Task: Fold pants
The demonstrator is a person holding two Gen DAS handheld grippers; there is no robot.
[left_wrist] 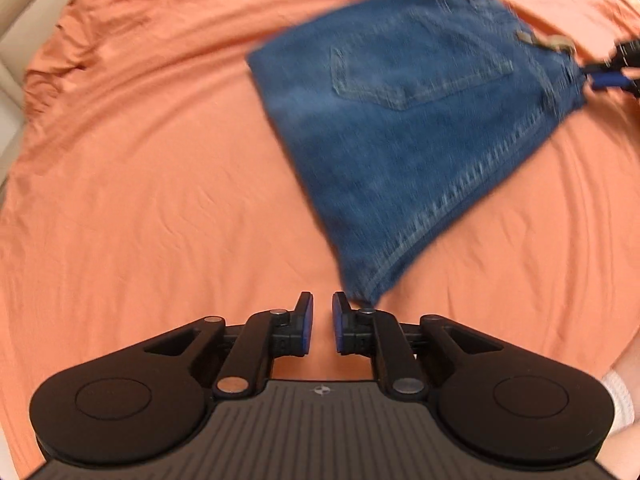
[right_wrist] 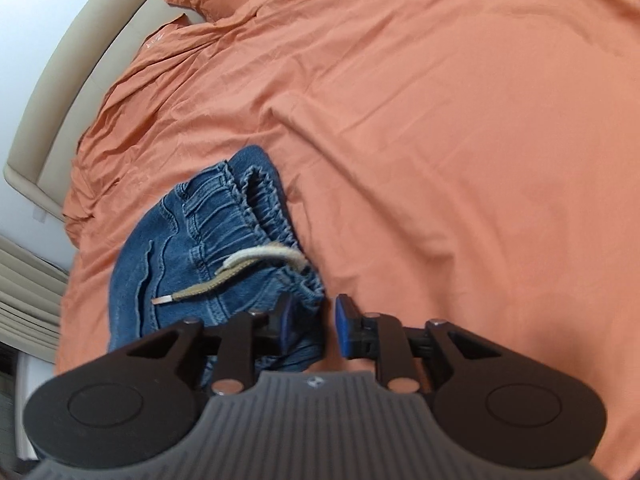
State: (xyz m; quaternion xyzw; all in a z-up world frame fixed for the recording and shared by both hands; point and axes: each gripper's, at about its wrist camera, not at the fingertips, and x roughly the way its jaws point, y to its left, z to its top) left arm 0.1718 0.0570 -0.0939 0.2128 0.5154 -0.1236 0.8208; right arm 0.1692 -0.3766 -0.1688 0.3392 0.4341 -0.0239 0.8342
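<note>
Denim, mid-blue and already doubled into a compact bundle, lies on the orange bedsheet (left_wrist: 140, 200); these are the pants (left_wrist: 404, 120), and everything else is placed from them. In the left wrist view the bundle shows a back pocket uppermost and a stitched seam running down to its nearest corner. That corner sits just beside the left tongs (left_wrist: 321, 320), whose blue pads stand a narrow gap apart with only sheet visible between them, so they hold nothing. The denim is blurred in this view, so fine detail of the fold edges cannot be read.

At the far end of the pants, the elastic waistband (right_wrist: 256, 216) bunches up with a pale drawstring (right_wrist: 240, 268) trailing across it. The right tongs (right_wrist: 310, 328) sit at this waistband corner: the jaws are parted, the denim lies against the left pad and runs under it, while the right pad stands clear with sheet showing beside it. I judge this a loosened hold, not a grip. A beige bed frame (right_wrist: 52, 120) curves well beyond the pants.

The fold looks nearly finished, and the risks lie in the release. Cloth clinging to the left pad could drag the waistband corner up as the right tongs leave, opening the top layer. The drawstring could snag on a pad and pull the bundle askew. The left tongs, so near the seam corner, could nudge it and skew the stack, or rumple the sheet beneath.
</note>
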